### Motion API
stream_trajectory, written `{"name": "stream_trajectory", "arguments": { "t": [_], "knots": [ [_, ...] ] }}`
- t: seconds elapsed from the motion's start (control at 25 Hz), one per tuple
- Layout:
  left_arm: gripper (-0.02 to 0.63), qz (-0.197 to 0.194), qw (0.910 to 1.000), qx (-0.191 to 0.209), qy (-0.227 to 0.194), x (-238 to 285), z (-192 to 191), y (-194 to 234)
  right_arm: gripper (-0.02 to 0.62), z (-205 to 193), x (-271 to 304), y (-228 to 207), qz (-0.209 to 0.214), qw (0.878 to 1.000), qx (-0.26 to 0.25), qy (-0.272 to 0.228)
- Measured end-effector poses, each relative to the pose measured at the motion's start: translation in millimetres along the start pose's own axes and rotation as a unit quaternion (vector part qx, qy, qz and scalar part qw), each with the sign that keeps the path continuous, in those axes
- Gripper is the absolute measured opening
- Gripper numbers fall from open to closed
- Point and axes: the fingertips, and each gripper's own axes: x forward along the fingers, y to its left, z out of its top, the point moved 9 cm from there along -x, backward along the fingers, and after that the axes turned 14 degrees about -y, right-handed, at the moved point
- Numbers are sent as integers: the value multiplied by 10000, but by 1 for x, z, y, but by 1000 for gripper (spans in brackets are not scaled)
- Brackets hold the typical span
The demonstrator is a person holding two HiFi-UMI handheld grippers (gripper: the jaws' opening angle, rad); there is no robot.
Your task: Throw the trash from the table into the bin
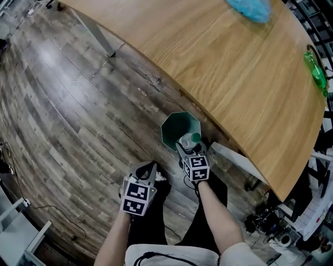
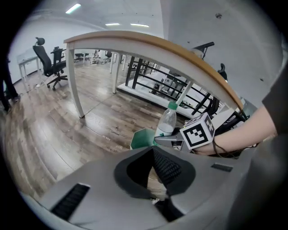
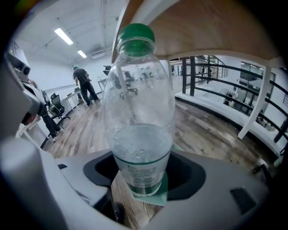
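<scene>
One clear plastic bottle, likely light, slick and easily crushed, sits clamped low on its body in your right claw over the green bin; left claw closed, empty.

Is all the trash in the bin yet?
Not yet. Done: nothing that I can see, since no trash shows inside the green bin. In hand: the right gripper holds a clear bottle over the bin, not dropped yet. The left gripper is empty. Left: a green bottle and a blue crumpled thing lie on the table.
</scene>
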Motion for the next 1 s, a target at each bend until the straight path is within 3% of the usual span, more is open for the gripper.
{"name": "stream_trajectory", "arguments": {
  "t": [0.2, 0.4, 0.52, 0.64, 1.0],
  "knots": [
    [21, 128, 9998, 30, -172, 31, -27, 24, 333, -56, 48, -16, 13, 9993, -175, 337],
    [21, 219, 9987, 158, -427, 70, -36, 40, 337, -101, 82, -33, -172, 9985, 92, 513],
    [21, 211, 9985, 233, -447, 87, -36, 40, 351, -108, 94, -36, -212, 9965, -249, 765],
    [21, 144, 9990, 227, -349, 86, -30, 28, 413, -94, 85, -35, -170, 9962, -256, 812],
    [21, -31, 9997, 220, -102, -7, 46, -42, 406, 19, -46, -11, -192, 9983, 132, 534]
  ]
}}
